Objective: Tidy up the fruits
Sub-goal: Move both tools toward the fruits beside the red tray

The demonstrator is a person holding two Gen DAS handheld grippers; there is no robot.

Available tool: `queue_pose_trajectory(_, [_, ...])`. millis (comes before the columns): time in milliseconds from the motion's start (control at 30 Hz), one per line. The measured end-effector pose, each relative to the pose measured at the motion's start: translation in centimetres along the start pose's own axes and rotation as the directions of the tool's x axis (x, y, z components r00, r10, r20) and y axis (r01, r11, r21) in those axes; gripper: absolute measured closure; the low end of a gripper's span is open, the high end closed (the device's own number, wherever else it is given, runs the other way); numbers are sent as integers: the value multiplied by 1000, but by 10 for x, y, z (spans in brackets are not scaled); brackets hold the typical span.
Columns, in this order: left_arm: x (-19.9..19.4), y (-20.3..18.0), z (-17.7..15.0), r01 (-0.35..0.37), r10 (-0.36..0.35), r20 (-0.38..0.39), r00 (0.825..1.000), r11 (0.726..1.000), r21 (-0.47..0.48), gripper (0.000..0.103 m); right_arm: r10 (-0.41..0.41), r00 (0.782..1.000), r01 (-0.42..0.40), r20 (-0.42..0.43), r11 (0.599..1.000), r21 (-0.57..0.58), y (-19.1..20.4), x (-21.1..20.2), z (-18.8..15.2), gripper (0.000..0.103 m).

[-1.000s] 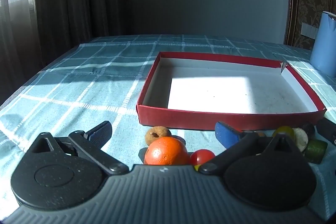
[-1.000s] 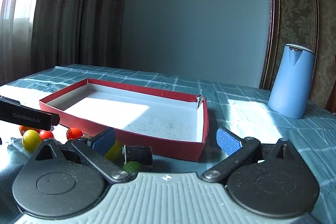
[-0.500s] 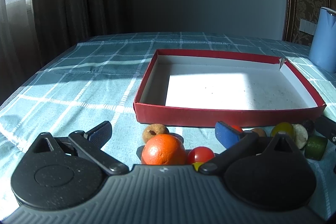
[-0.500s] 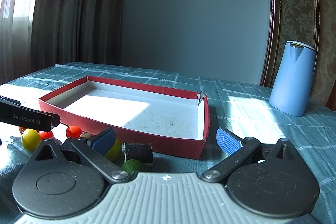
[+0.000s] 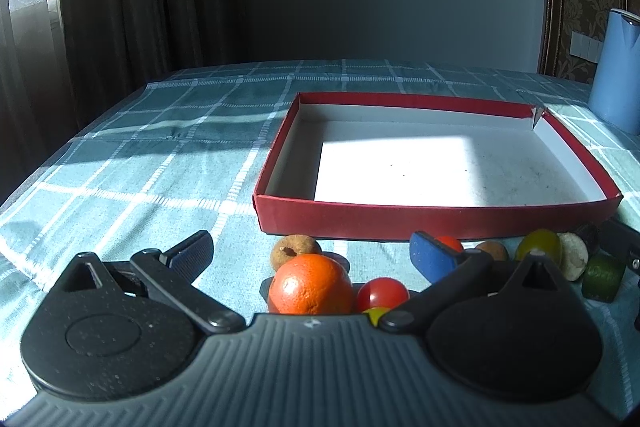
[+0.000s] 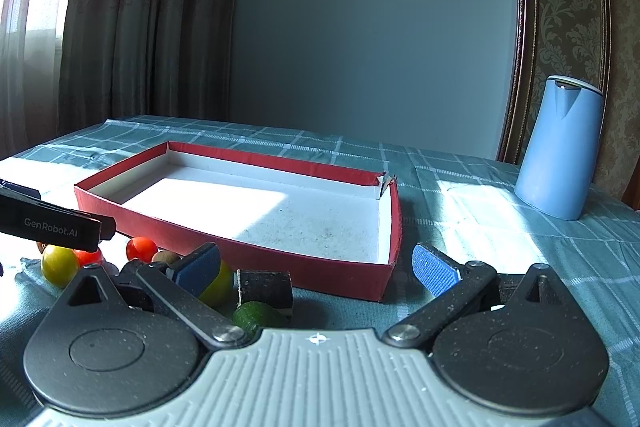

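left gripper (image 5: 310, 253): jaws wide open, empty, orange (image 5: 310, 285) between
right gripper (image 6: 316, 265): jaws wide open, empty
fruits: all on surface (image 5: 160, 171), just before red box (image 5: 436, 217)
progress: box empty, nothing sorted

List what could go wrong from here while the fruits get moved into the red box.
1. The orange sits tight against a cherry tomato; the open left gripper closing on it could knock that tomato rolling.
2. The fruits lie close under the red box wall, so a low carry might catch the rim and shove the light box.
3. The right gripper works right beside the left one over the same cluster; the two could collide.
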State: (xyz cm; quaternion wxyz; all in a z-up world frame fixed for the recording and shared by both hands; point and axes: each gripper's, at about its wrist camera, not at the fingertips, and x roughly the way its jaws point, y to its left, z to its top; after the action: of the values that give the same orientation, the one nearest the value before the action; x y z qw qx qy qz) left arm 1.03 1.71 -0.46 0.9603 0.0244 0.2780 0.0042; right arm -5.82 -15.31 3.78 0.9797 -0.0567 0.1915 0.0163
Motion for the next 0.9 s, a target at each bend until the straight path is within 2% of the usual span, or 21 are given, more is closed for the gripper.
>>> queue_pose_trajectory(167, [-3, 6, 0, -29, 30, 13, 999, 999, -25, 0, 8, 1000, -8, 2, 1000, 17, -5, -5, 0, 0])
queue_pose_trajectory(300, [-3, 15, 0, -6, 6, 2, 1000, 998, -66, 0, 47, 999, -47, -7, 997, 65, -21, -23, -10, 0])
queue_pose_trajectory(433, [-2, 14, 0, -1, 1, -7, 1000, 998, -67, 0, 53, 997, -48, -55, 995, 82, -33, -34, -26, 0])
queue_pose_trajectory(567, [-4, 13, 0, -6, 6, 4, 1000, 998, -60, 0, 94, 992, -83, -88, 990, 114, -34, -35, -27, 0])
queue_pose_trajectory(733, [-4, 16, 1, -7, 7, 1, 1000, 997, -79, 0, 194, 973, -181, -121, 977, 111, -20, -18, -22, 25])
queue_pose_trajectory(800, [-4, 17, 1, -7, 7, -1, 1000, 996, -88, 0, 214, 967, -203, -136, 975, 90, -13, -9, -19, 41])
queue_pose_trajectory(867, [-4, 19, 1, -2, 2, -1, 1000, 995, -98, 0, 235, 955, -226, -178, 972, 73, -8, 3, -14, 45])
queue_pose_trajectory(900, [-4, 20, 1, -2, 2, -1, 1000, 995, -100, 0, 239, 950, -229, -201, 971, 72, -5, 9, -12, 51])
